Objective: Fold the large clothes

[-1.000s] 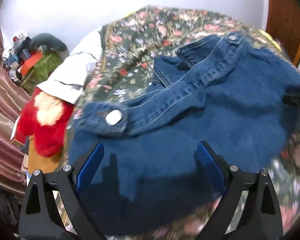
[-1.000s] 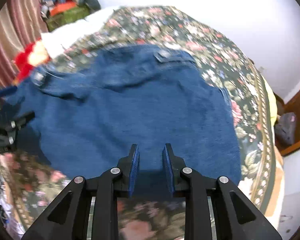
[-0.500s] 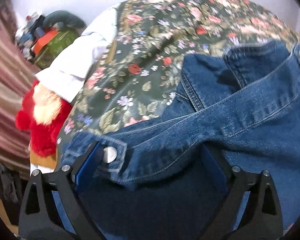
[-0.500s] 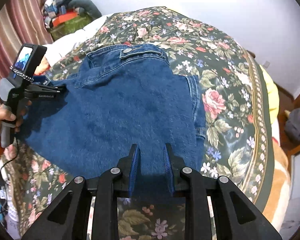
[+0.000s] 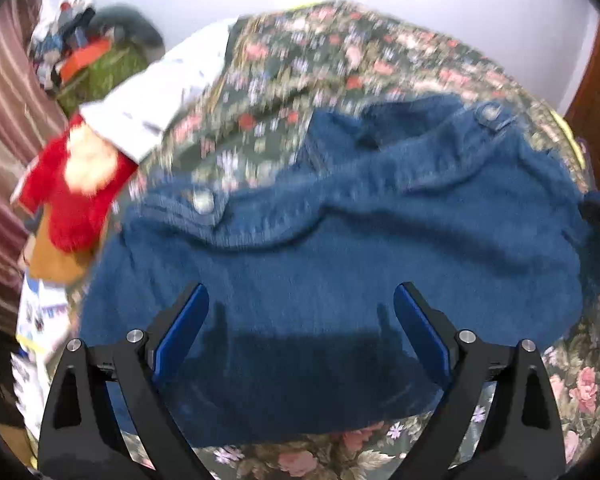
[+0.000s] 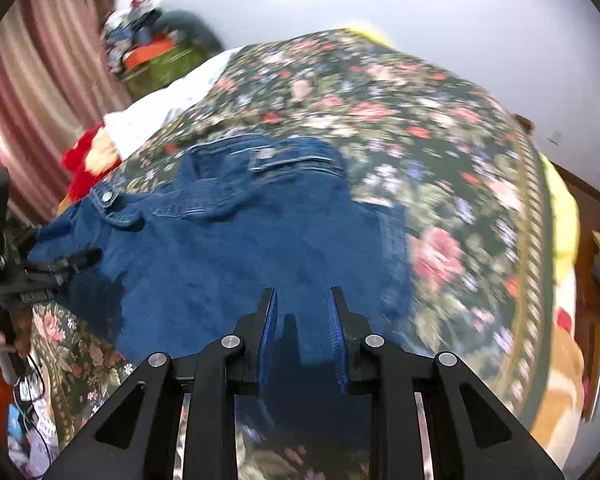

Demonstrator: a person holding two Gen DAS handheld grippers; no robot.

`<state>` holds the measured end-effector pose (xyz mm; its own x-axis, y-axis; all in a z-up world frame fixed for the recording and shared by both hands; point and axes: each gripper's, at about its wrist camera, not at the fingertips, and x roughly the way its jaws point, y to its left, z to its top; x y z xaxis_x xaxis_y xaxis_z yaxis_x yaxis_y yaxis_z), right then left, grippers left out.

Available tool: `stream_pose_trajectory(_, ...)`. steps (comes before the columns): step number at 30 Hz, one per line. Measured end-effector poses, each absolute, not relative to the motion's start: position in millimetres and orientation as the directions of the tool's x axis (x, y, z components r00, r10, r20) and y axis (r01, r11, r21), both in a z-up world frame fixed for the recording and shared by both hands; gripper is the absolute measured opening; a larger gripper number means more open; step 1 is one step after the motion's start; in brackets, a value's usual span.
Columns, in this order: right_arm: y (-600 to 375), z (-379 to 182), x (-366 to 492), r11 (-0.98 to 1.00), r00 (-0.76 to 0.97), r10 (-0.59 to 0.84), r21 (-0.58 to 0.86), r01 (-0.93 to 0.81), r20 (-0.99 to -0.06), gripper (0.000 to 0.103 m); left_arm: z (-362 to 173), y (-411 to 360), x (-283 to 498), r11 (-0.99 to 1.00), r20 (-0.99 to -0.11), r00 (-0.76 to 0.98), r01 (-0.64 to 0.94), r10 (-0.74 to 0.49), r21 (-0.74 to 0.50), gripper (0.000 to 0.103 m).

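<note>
Floral bed (image 6: 440,128) is carrying the denim jacket (image 5: 340,248), lying spread flat. Left tongs (image 5: 300,320) are gaping wide above it, gripping nothing. Right tongs (image 6: 302,320) are sitting nearly closed at its near hem, empty.

Your denim jacket (image 5: 340,264) lies spread on the bedspread (image 6: 440,168), collar end away from you. Left gripper (image 5: 300,320) hangs over its near-left part, right gripper (image 6: 302,312) over its near-right edge. Stuffed toy (image 5: 76,192) sits off the bed's left side, pillow (image 5: 160,96) just behind it, clutter pile (image 6: 152,44) in the far-left corner.
</note>
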<state>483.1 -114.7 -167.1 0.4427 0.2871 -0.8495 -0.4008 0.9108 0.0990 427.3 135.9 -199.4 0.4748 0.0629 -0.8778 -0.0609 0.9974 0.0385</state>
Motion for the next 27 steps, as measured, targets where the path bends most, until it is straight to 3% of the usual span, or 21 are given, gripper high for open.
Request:
stream_pose_trajectory(5, -91.6, -201.0, 520.0, 0.919, 0.413, 0.192, 0.015, -0.394, -0.89, 0.021, -235.5, 148.9, 429.5, 0.987, -0.905, 0.411, -0.157, 0.109, 0.047, 0.094)
stream_pose_trajectory(11, -107.5, -214.9, 531.6, 0.946, 0.428, 0.189, 0.047, -0.322, -0.884, 0.02, -244.3, 133.5, 417.5, 0.979, -0.871, 0.448, -0.073, 0.201, 0.189, 0.095)
stream_pose_trajectory(27, -115.0, -149.8, 449.3, 0.942, 0.457, 0.142, -0.021, -0.334, -0.878, 0.021, -177.2, 195.2, 310.0, 0.96, -0.826, 0.558, -0.267, 0.08, -0.088, 0.094)
